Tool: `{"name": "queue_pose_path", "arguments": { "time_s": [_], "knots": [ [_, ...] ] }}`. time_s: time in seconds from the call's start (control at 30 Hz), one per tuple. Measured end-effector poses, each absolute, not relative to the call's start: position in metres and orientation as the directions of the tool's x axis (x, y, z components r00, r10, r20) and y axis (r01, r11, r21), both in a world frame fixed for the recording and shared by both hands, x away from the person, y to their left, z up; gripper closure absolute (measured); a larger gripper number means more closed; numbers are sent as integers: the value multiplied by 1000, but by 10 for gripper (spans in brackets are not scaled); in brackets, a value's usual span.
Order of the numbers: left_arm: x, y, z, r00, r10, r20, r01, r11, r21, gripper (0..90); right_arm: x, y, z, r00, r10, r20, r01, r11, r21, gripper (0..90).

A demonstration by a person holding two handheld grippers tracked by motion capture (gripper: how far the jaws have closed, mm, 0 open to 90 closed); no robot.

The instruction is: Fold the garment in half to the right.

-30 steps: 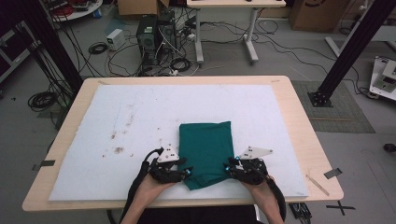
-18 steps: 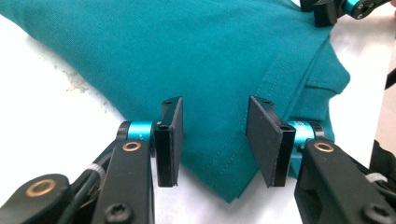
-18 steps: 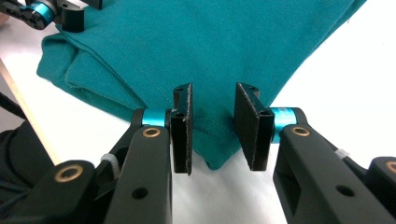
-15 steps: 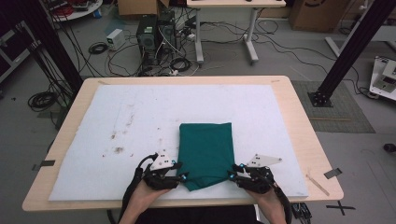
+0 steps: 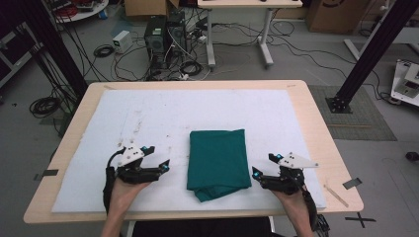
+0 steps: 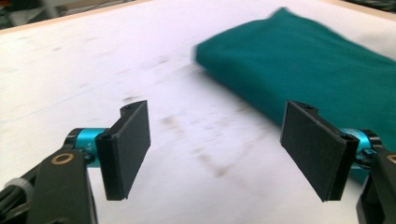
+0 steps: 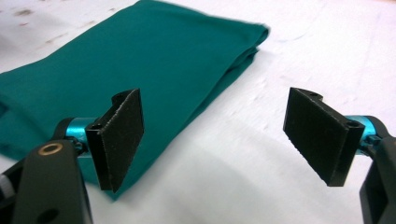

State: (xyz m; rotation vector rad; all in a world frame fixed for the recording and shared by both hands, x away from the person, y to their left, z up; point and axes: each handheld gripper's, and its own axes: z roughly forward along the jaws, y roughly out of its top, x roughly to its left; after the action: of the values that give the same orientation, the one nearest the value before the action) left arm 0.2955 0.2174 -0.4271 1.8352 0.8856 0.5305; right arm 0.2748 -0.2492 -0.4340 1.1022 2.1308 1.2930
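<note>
Folded green cloth (image 5: 218, 160) lying flat on the white mat (image 5: 148, 118) of the bench (image 5: 316, 128), a little toward the near edge and roughly midway between the two hands. Long axis running away from the person, far edge neat and square, near end bunched with a loose corner poking out toward the bench's front edge. Left tool (image 5: 165, 165) just off the cloth's left side, jaws pointing at it across a strip of bare mat; jaws just been opening, now spread wide with nothing between them, as seen in the left gripper view, where the cloth lies ahead and to the right. Right tool (image 5: 255, 173) off the cloth's right side, likewise released, jaws just been opening and empty, with the cloth's right edge closer here, almost at the fingertips. Cloth therefore flanked on both long sides, right tool the nearer. Probably a finished fold, or a pause before regrasping that untidy near end.
</note>
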Motion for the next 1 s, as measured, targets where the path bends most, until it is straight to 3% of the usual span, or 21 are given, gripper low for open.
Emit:
{"name": "queue_pose_path", "arguments": {
  "time_s": [0.5,1.0],
  "knots": [
    [304,300,-432,478,875,-75,373,-125,919,239,301,-258,-435,-538,842,38,406,219,887,211],
    [290,335,-431,404,911,-85,361,-74,930,239,296,-287,-433,-497,866,57,396,168,903,212]
  ]
}}
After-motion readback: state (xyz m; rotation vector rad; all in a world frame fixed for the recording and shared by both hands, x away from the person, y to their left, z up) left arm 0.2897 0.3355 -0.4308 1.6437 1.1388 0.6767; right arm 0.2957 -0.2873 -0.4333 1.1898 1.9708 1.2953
